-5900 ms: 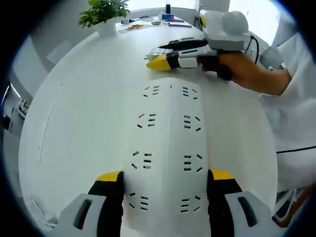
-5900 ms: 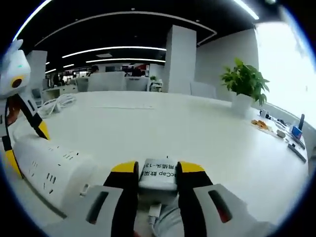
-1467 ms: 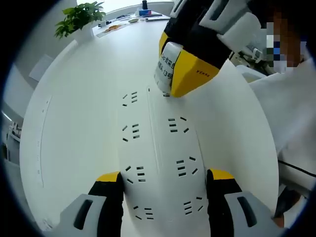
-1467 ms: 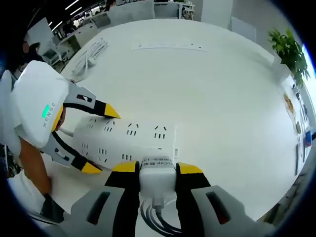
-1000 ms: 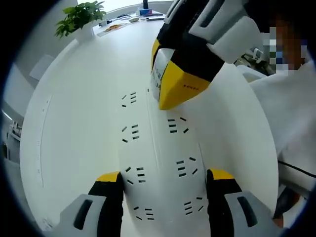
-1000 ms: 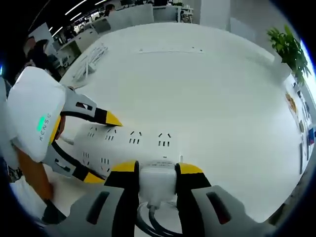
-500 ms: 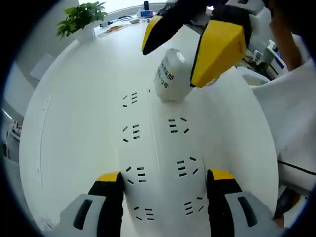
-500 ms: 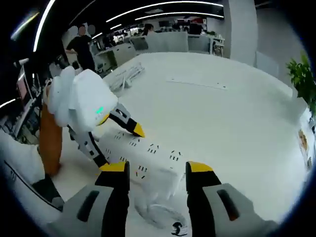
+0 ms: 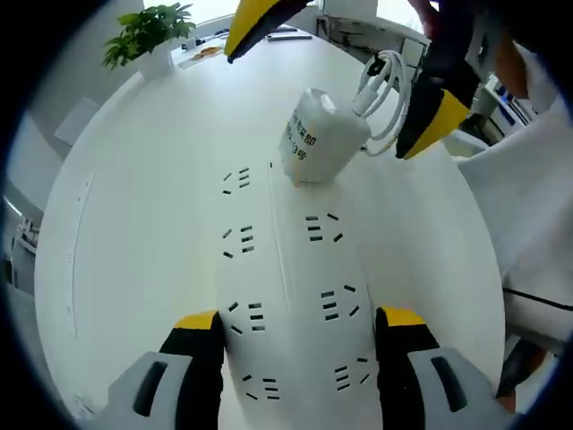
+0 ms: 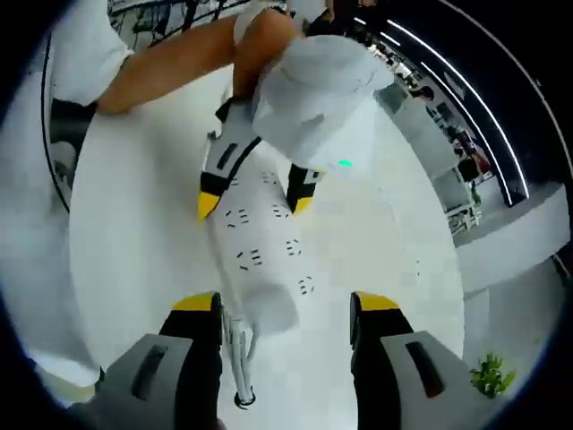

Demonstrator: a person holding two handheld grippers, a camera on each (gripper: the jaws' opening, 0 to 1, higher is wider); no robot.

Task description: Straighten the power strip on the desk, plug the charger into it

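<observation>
A white power strip point(image 9: 286, 269) lies lengthwise on the white desk, running away from me between my left gripper's point(image 9: 297, 327) jaws, which press its two sides. A white charger point(image 9: 318, 134) stands in a socket at the strip's far end, its coiled cable point(image 9: 387, 82) hanging off behind. My right gripper point(image 9: 320, 100) hovers over the charger, open and clear of it. In the right gripper view, the right gripper point(image 10: 285, 309) stands open above the charger point(image 10: 267, 309) and strip point(image 10: 260, 242), with the left gripper point(image 10: 253, 210) astride the strip's other end.
A potted plant point(image 9: 148, 36) and small items point(image 9: 206, 49) sit at the desk's far edge. The person's forearm point(image 10: 170, 63) reaches in behind the left gripper, and white clothing point(image 9: 528, 206) lies to the right. Bare desk point(image 9: 134, 224) spreads left of the strip.
The right gripper pressed the charger into the strip's end socket, opened, and drew back upward. The charger stays in the socket. The left gripper and strip have not moved.
</observation>
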